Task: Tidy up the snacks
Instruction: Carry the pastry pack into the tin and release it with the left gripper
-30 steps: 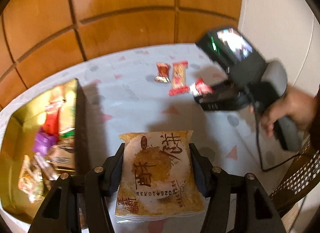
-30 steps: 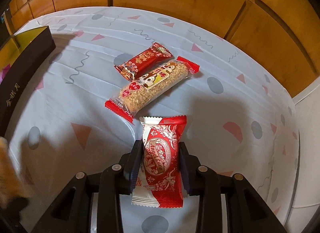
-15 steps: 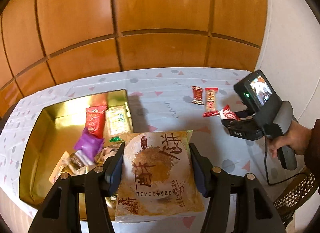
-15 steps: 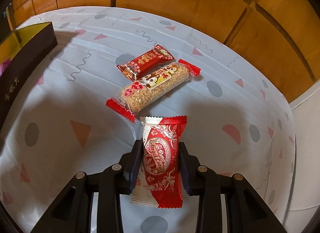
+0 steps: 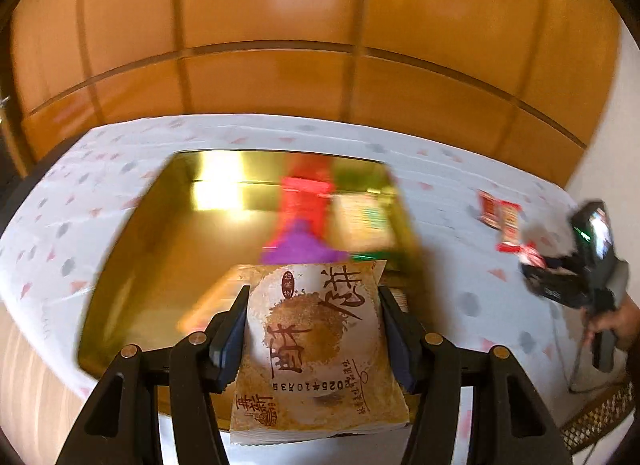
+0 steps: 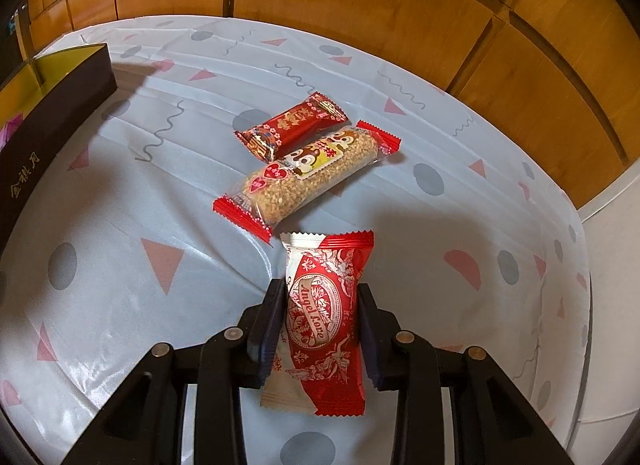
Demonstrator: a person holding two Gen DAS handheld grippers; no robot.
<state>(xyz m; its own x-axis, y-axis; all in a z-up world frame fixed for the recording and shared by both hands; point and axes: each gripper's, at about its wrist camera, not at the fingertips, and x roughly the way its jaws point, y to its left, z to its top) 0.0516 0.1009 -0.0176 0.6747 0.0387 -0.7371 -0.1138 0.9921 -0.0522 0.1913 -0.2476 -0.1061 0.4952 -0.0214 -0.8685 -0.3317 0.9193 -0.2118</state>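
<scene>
Gold tin (image 5: 132, 289) fills mid-frame; my left jaws (image 5: 314, 329) grip the pastry packet (image 5: 316, 349). Next, release inside. Right jaws (image 6: 320, 319) clamp the red wafer (image 6: 324, 329).

1. Your left gripper (image 5: 314, 329) has swung across the table toward the gold tin (image 5: 168, 249); a second ago that tin sat off at the left edge of its view, and now it lies straight ahead, filling the middle.
2. The pastry packet (image 5: 316, 349) it carries now hangs over the tin's near edge instead of over the patterned tablecloth (image 5: 80, 193).
3. From the left wrist view, your right gripper (image 5: 560, 261) and the hand (image 5: 618, 325) holding it have slid from the centre right to the far right edge.
4. The two loose snack bars (image 5: 500, 215) beside it likewise appear farther right and smaller.
</scene>
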